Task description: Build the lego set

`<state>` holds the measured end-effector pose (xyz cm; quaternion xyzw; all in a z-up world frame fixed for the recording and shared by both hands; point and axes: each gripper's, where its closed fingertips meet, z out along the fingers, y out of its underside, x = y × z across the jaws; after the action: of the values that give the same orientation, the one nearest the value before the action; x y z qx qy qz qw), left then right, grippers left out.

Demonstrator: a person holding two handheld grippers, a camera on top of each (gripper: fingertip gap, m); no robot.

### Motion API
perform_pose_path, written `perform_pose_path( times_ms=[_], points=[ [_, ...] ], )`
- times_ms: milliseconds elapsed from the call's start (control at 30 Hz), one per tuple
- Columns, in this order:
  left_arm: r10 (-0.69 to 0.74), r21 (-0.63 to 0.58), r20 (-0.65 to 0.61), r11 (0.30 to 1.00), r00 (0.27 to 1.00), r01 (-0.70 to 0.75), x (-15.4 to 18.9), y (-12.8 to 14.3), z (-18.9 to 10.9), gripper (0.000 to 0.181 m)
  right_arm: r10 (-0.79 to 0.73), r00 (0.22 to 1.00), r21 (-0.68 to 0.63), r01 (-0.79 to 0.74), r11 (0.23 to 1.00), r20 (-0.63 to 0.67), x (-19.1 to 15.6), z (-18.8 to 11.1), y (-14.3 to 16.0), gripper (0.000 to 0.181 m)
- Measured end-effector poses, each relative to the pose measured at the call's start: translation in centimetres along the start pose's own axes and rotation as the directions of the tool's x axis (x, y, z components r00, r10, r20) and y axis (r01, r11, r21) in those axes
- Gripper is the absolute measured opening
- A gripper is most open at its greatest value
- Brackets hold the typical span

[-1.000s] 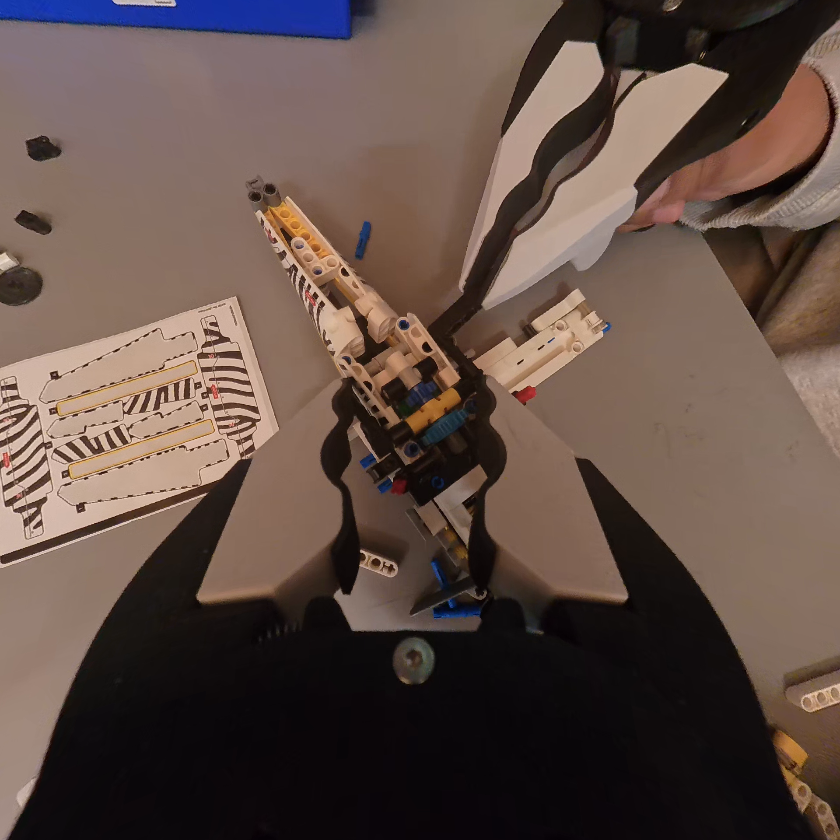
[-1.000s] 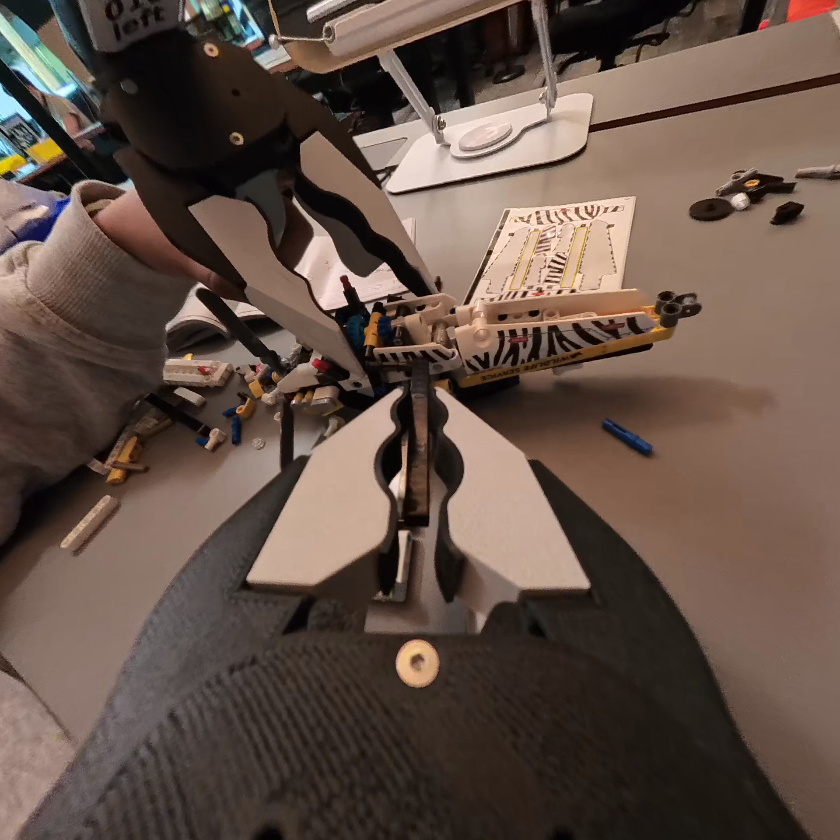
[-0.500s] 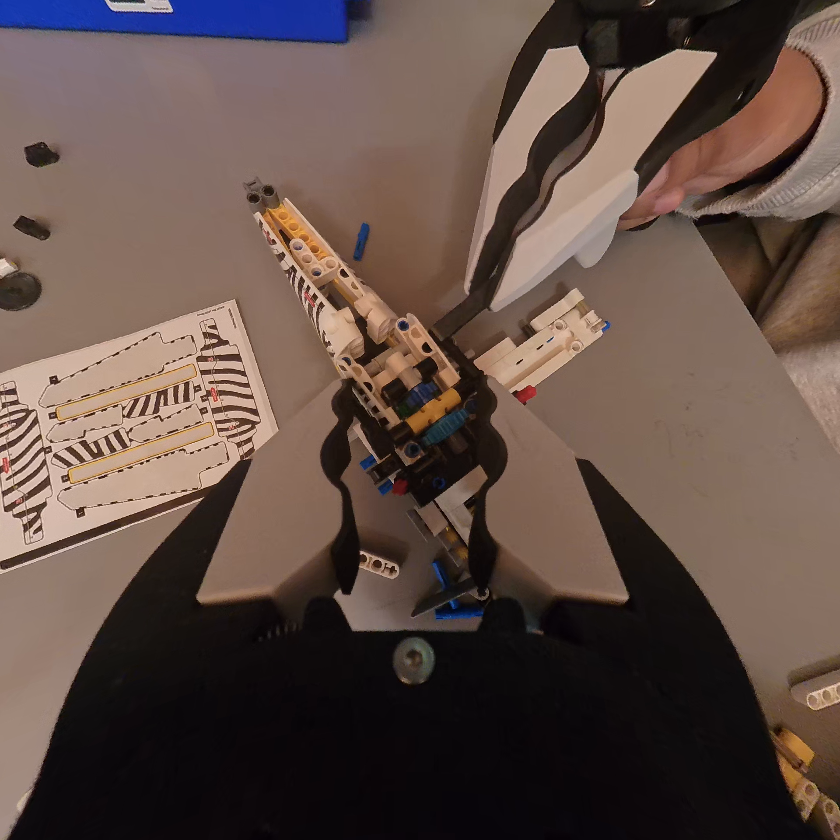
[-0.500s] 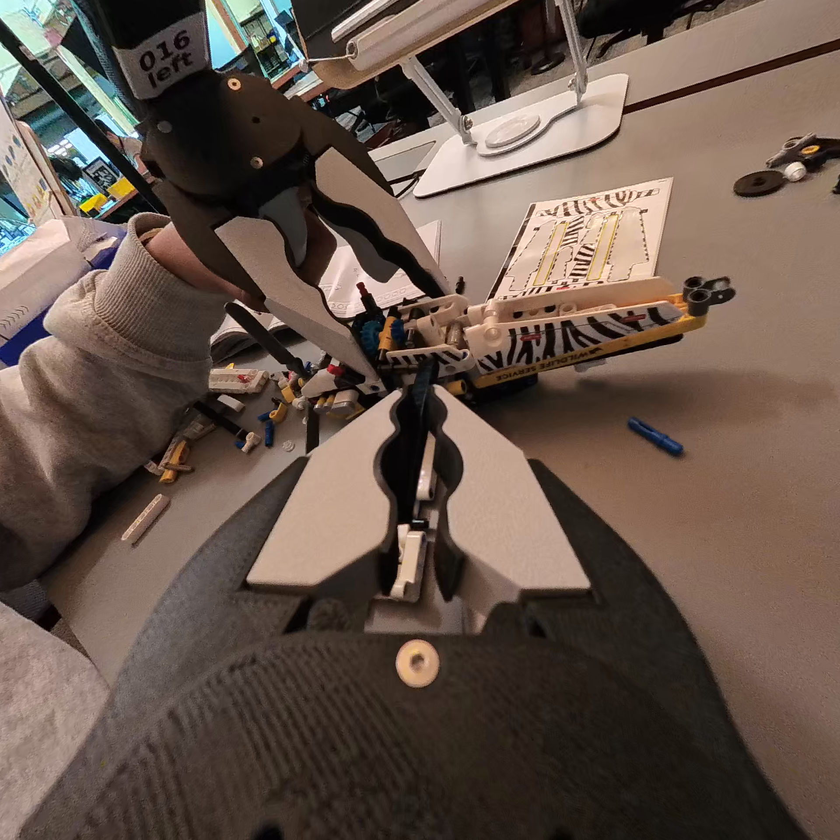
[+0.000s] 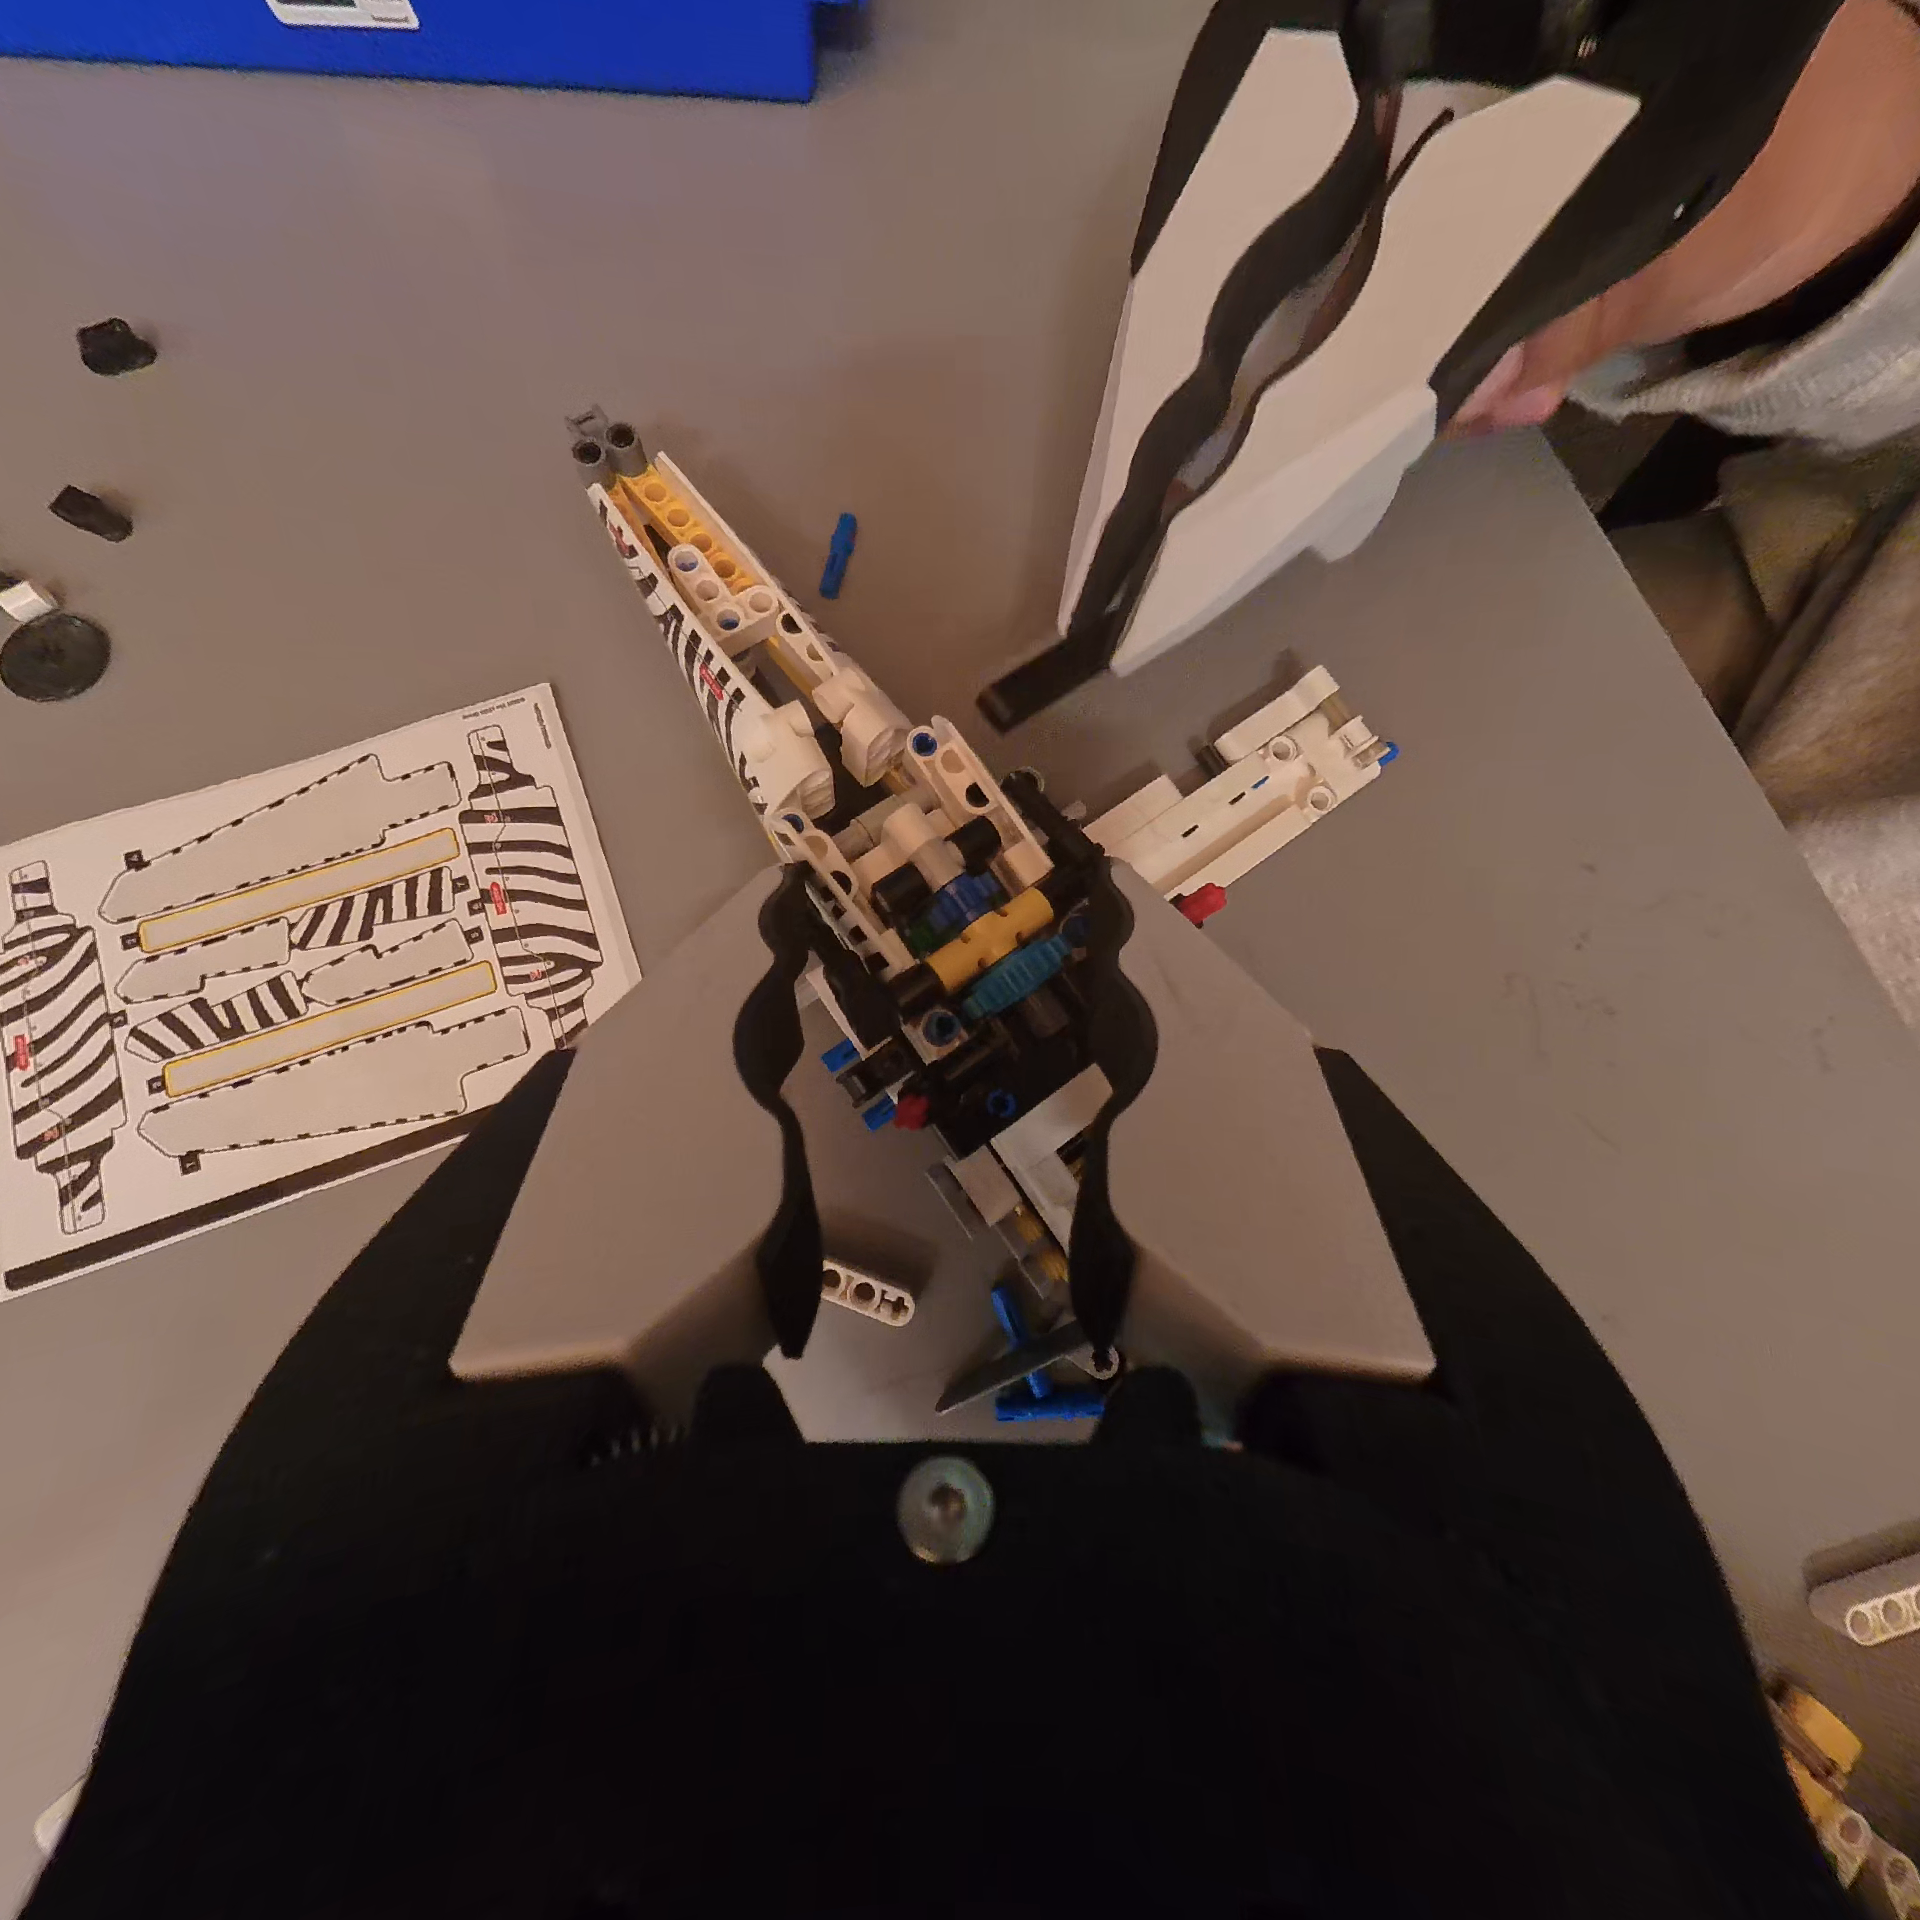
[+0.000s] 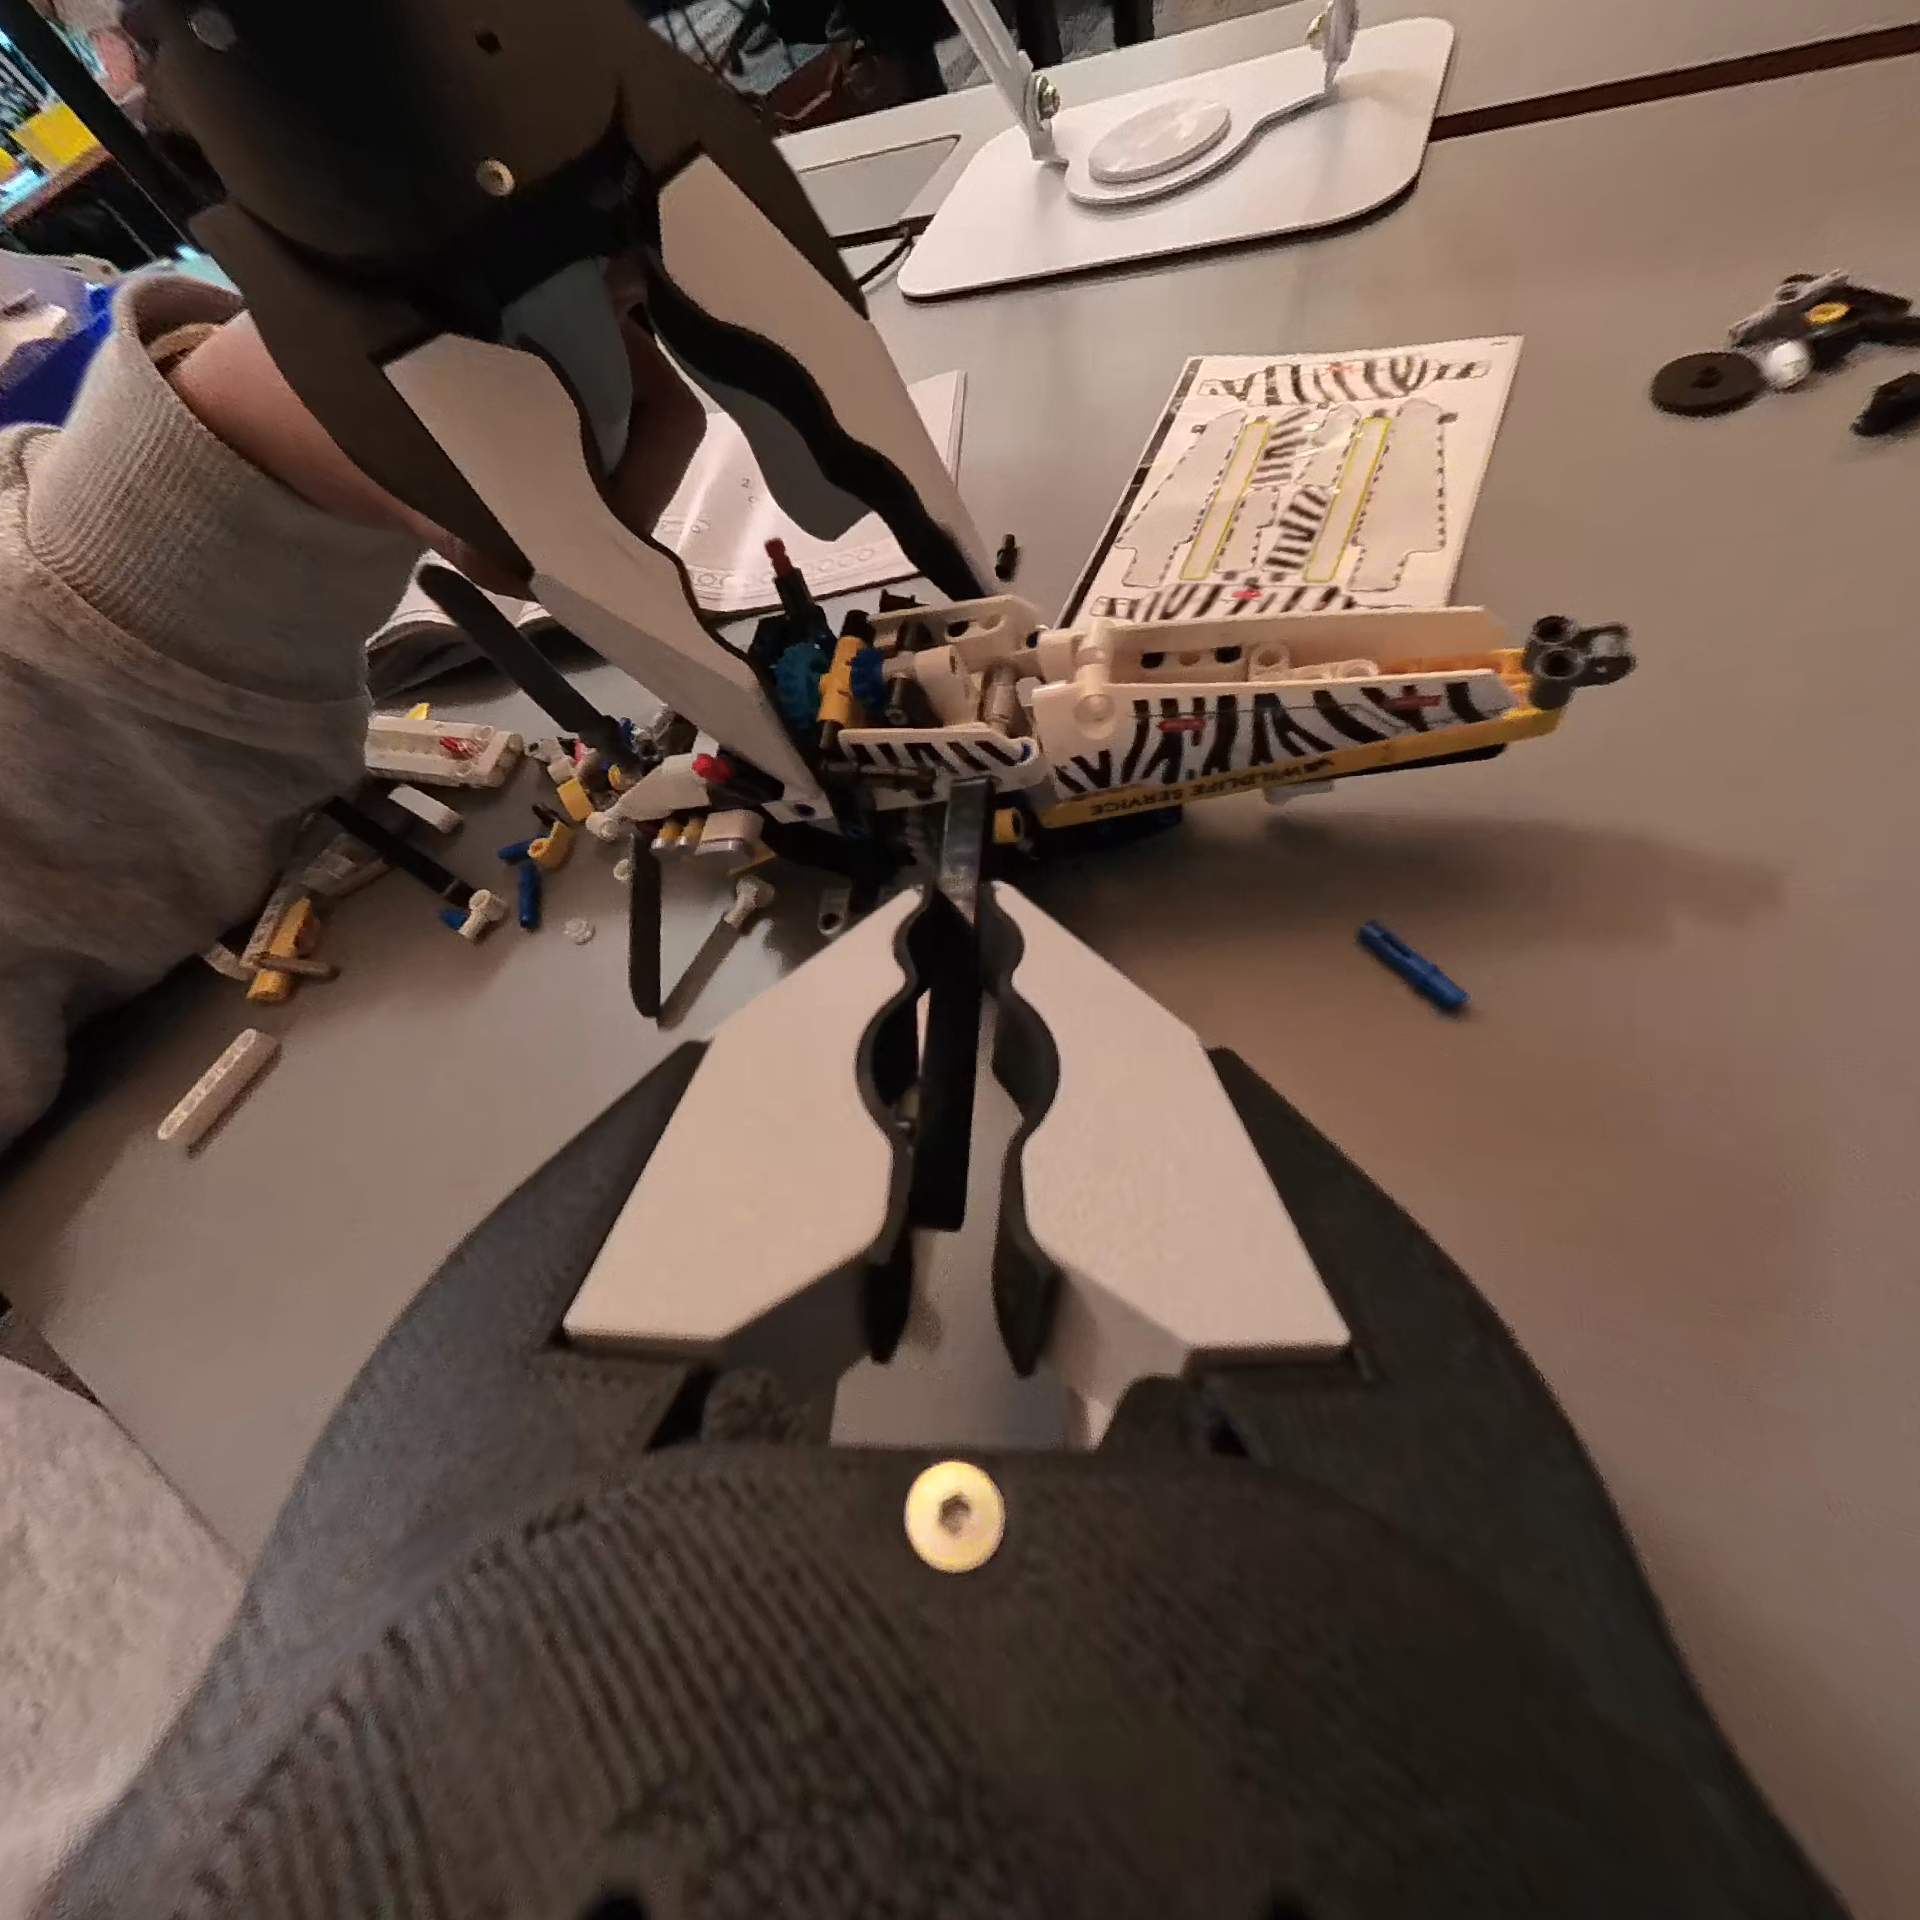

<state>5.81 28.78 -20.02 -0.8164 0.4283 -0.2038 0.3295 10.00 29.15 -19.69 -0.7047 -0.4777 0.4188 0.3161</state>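
Left wrist view: left gripper is clamped around the model's dark core, above the table. Right gripper pinches a black beam, its tip just short of the model; sticker sheet lies beside.

grey table, silver stand base, warm light

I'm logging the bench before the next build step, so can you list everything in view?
Model: one, white, yellow, zebra-striped; centre, in left gripper.
Black strip: one; in right gripper, tip at the model.
Sticker sheet: one, zebra print; left of model.
Blue pin: one; beside the model's tail.
White assembly: one; right of model.
Loose pieces: many, mixed; in a heap by the sleeve.
Stand: one, silver; far side.
Left gripper: shut on model.
Right gripper: shut on strip.
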Motion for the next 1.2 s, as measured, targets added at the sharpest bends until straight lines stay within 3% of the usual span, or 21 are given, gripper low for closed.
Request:
perform_pose_path(
  times_ms=[133,300,433,567,633,667,800,967,1200],
  points=[
    [-0.004,0.000,0.000,1.000,1.000,0.004,0.0,0.0,0.0,0.054,-0.055,0.996,-0.125,0.045,0.991,-0.077,2.2,-1.1,2.3,0.005],
    [-0.005,-0.001,0.002,1.000,1.000,0.005,0.0,0.0,0.0,0.054,-0.228,0.959,-0.253,0.181,0.950,-0.169,3.9,-1.4,4.8,0.006],
    [-0.006,0.000,0.002,1.000,1.000,0.006,0.0,0.0,0.1,0.054,-0.315,0.927,-0.275,0.254,0.927,-0.204,4.3,-1.4,4.8,0.027],
    [-0.006,0.000,0.002,1.000,1.000,0.006,0.0,0.0,0.1,0.054,-0.244,0.950,-0.250,0.192,0.949,-0.196,4.4,-1.0,4.7,0.032],
    [-0.007,0.001,0.002,1.000,1.000,0.007,0.0,-0.1,0.1,0.054,-0.197,0.960,-0.233,0.149,0.961,-0.199,4.5,-0.9,4.6,0.021],
    [-0.006,0.001,0.003,1.000,1.000,0.006,0.0,-0.1,0.1,0.054,-0.192,0.961,-0.233,0.143,0.962,-0.200,4.5,-0.9,4.6,0.007],
    [-0.007,0.000,0.004,1.000,1.000,0.007,0.0,0.0,0.1,0.054,-0.187,0.961,-0.234,0.138,0.962,-0.203,4.4,-0.7,4.6,0.007],
    [-0.006,0.000,0.005,1.000,1.000,0.006,0.0,0.0,0.1,0.054,-0.046,0.996,-0.034,0.043,0.998,-0.072,1.3,-0.4,0.7,0.006],
    [-0.003,0.002,0.006,1.000,1.000,0.003,0.0,-0.1,0.1,0.054,0.037,0.999,0.004,-0.037,0.999,0.004,0.0,1.0,-0.1,0.006]
  ],
)
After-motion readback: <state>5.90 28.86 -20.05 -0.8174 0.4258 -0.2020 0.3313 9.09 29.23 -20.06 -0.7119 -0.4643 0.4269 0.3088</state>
